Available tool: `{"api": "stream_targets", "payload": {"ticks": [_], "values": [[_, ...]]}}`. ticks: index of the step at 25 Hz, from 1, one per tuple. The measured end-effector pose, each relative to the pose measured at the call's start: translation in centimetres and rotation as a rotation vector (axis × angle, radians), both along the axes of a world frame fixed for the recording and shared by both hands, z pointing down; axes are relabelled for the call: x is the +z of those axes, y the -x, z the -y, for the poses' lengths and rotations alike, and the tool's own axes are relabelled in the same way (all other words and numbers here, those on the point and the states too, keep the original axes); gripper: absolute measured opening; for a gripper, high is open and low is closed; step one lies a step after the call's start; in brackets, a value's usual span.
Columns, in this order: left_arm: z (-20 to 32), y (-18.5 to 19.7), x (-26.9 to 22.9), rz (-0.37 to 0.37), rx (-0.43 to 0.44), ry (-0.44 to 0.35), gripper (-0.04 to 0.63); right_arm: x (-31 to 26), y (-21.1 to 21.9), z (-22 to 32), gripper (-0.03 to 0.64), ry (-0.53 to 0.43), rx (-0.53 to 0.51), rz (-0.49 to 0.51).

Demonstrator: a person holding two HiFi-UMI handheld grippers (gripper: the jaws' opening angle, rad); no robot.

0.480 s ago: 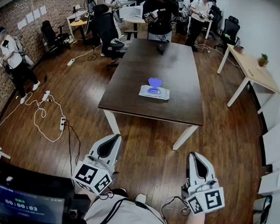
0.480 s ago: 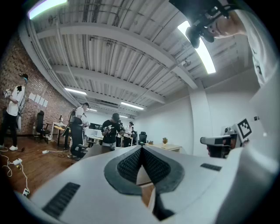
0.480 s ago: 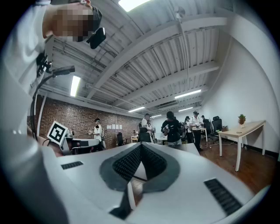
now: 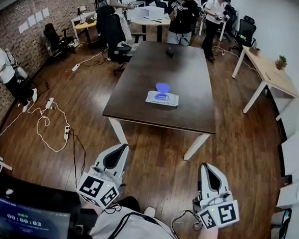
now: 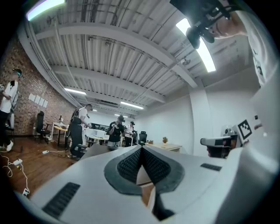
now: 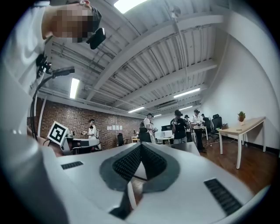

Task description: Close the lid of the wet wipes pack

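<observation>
**Head view.** You stand back from the short end of a dark table (image 4: 158,66) on a wood floor (image 4: 151,167). The pack (image 4: 162,99) lies flat near the table's middle, somewhat toward your end and well apart from both grippers. Its blue lid (image 4: 163,87) stands raised and open at the pack's far edge. A small dark thing (image 4: 170,52) sits near the table's far end, too small to identify.

**Left gripper** (image 4: 122,147). You hold it low in front of your body, pointing level toward the table. In the left gripper view its ribbed pads (image 5: 129,165) meet at the tips, so the jaws are together with nothing between them.

**Right gripper** (image 4: 206,167). You hold it beside the left gripper and apart from it, also level and aimed at the table. In the right gripper view its pads (image 6: 129,162) touch at the tips, so the jaws are closed and empty.

**Surroundings.** Several people (image 4: 182,14) stand beyond the table's far end, and another person (image 4: 9,76) is at the left by the brick wall (image 4: 24,10). A chair (image 4: 114,29) stands near the table's far left corner. A light desk (image 4: 270,76) runs along the right wall with a plant (image 4: 281,63) on it. Cables (image 4: 47,127) trail over the floor at the left. A screen (image 4: 25,217) fills the lower left corner.
</observation>
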State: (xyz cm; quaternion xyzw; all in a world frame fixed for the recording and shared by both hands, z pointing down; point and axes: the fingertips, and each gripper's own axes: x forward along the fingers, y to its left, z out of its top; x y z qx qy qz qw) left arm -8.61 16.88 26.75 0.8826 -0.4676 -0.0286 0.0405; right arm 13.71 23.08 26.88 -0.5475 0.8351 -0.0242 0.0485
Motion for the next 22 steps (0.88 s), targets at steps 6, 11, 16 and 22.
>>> {"api": "stream_targets", "payload": {"ticks": [6,11,16,22], "values": [[0.2,-0.6,-0.4,0.004,-0.001,0.005,-0.003,-0.3,-0.4,0.4,0.006,0.007,-0.011,0.003],[0.7,-1.3,0.4,0.004,-0.002,0.005,-0.003,0.5,-1.0,1.0,0.006,0.009,-0.012,0.007],[3.7,-2.4,2.2,-0.003,0.002,0.001,-0.003,2.3,-1.9,3.9,0.006,0.005,-0.016,-0.002],[10.2,-2.0,3.2,-0.018,0.025,0.004,-0.003,2.3,-1.3,10.0,0.006,0.011,-0.001,-0.021]]}}
